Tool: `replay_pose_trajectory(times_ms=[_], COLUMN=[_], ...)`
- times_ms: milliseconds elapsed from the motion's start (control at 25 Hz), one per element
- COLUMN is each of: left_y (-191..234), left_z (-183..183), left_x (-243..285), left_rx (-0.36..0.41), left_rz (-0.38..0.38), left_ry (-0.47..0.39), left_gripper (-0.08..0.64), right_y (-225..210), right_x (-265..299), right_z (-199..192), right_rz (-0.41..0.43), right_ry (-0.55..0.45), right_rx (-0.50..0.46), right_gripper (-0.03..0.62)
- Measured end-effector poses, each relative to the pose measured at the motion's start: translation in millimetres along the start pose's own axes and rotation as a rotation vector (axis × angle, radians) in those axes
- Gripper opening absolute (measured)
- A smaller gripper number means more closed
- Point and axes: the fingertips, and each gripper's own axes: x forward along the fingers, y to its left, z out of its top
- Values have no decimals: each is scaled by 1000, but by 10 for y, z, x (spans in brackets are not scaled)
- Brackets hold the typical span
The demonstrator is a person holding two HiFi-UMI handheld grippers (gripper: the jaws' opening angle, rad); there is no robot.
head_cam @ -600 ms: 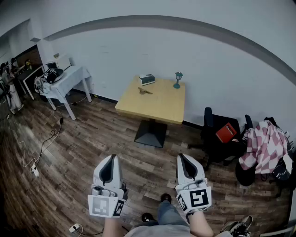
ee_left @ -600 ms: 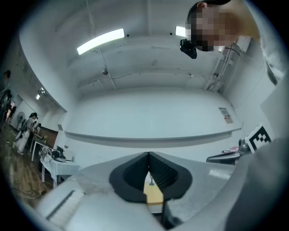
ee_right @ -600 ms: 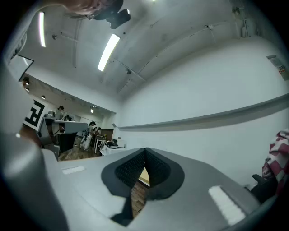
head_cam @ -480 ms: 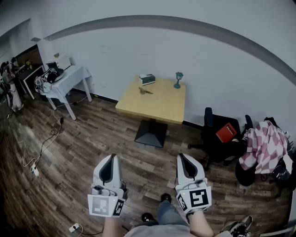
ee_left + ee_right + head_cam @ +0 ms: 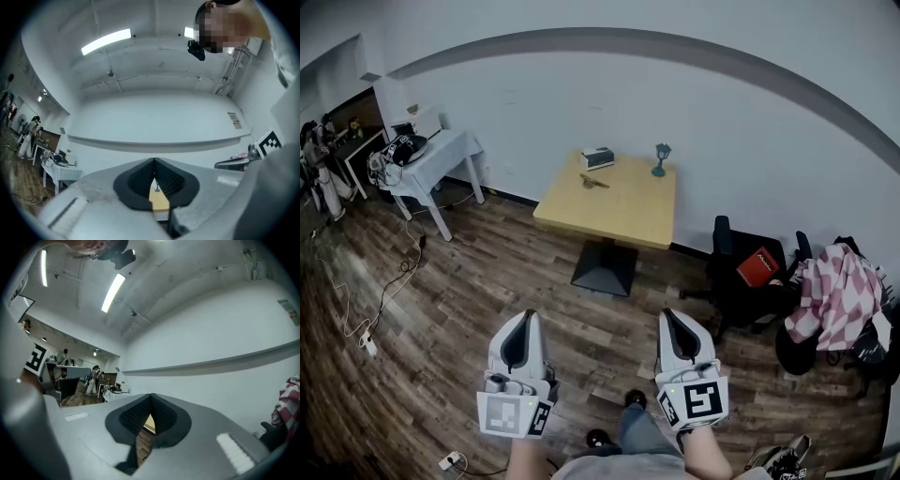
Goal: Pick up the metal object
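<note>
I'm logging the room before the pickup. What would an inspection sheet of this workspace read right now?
Surface: wooden table, well ahead of both grippers.
Job's things: small object on the wooden table, possibly the metal one; too small to tell.
Clutter: box and teal figure near the wooden table's far edge.
Grippers: left gripper and right gripper, jaws together, nothing held.
Cables: cords on the floor, left.
Surroundings: white table, black chair, checked cloth.
</note>
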Motion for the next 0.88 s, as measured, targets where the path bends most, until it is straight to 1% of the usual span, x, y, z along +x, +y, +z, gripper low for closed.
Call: replay_pose_trajectory(times_ms=[120,360,520,680,880], left_y=[29,100,293,478,601], left_z=[-34,-134,-154,-151,-136], left_x=[25,248,483,842,1304], left_rx=[-7,-3,14,29,48], left_rz=[-4,-3,29,59,72], left_ry=[3,11,3,-14,-36], left_gripper=[3,3,3,3,3], right_y=[7,-98,-190,-329,-519], right_x=[34,288,635,1079,1573], right_z=[4,-88,-105,-80,-14], right_rz=[3,12,24,48,75], right_ry=[-20,-14,-28,-47,-69], right_rx=[19,35,40,42,41], right_gripper=[2,2,2,2,2])
